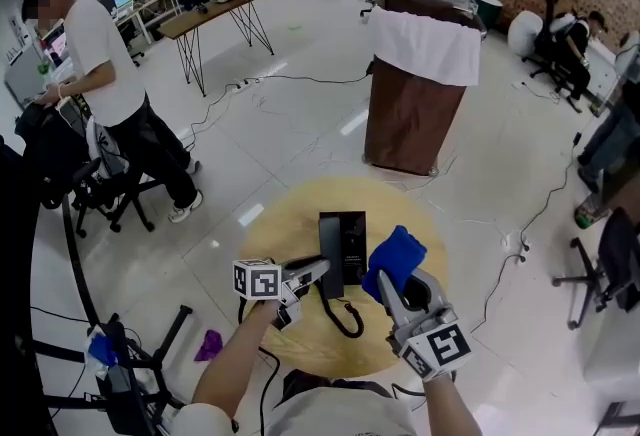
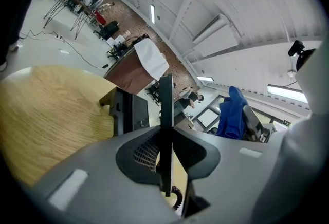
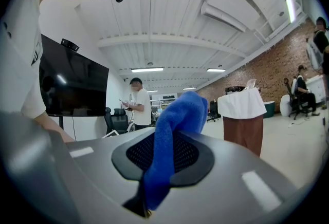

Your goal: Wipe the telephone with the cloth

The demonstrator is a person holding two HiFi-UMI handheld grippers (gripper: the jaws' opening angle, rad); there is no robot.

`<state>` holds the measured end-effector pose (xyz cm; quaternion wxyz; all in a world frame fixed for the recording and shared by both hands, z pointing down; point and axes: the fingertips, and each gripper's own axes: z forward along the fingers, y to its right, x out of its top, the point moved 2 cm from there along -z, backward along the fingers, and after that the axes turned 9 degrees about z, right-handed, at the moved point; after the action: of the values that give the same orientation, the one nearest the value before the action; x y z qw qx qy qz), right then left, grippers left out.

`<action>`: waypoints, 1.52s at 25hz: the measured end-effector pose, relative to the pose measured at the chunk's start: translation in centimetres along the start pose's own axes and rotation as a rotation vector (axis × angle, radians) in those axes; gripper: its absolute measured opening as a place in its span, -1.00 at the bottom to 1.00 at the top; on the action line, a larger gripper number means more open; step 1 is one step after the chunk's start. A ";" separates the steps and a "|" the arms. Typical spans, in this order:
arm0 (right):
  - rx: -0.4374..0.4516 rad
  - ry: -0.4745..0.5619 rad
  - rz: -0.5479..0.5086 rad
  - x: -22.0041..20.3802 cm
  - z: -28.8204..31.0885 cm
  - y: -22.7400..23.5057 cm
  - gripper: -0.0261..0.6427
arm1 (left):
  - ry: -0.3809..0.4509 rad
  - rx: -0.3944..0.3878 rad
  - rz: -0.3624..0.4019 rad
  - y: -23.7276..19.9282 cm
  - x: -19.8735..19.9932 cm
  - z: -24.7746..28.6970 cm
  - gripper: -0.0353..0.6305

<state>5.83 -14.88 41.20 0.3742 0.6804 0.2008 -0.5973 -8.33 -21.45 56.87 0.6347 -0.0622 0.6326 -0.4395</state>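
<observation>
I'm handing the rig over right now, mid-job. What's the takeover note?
Left gripper: shut on a thin black piece, apparently the handset; its coiled cord trails onto the table.
Right gripper: shut on the blue cloth, held by the telephone's right side; contact unclear.
Telephone: on the round wooden table, near its middle.
Done: cloth and handset are in the grippers.
Left: wipe the telephone; no wiping shows yet.

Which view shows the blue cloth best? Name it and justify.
Right gripper view: the cloth fills the centre, pinched between the jaws. Head view shows a small blue bunch; left gripper view, a distant strip.
</observation>
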 end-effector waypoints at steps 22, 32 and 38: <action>-0.034 -0.139 -0.017 -3.9 0.0 0.4 -0.74 | -0.099 0.010 -0.171 -7.3 -2.3 2.4 -0.71; -0.032 -0.154 -0.011 -4.7 -0.1 0.1 -0.74 | -0.089 0.014 -0.201 -7.9 -2.5 2.7 -0.71; -0.035 -0.153 -0.006 -4.8 -0.2 0.1 -0.74 | -0.082 0.018 -0.201 -8.1 -2.4 2.8 -0.71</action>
<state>5.08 -14.00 45.83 0.3984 0.6256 0.1841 -0.6450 -9.37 -26.12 64.31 0.6135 -0.1374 0.5926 -0.5036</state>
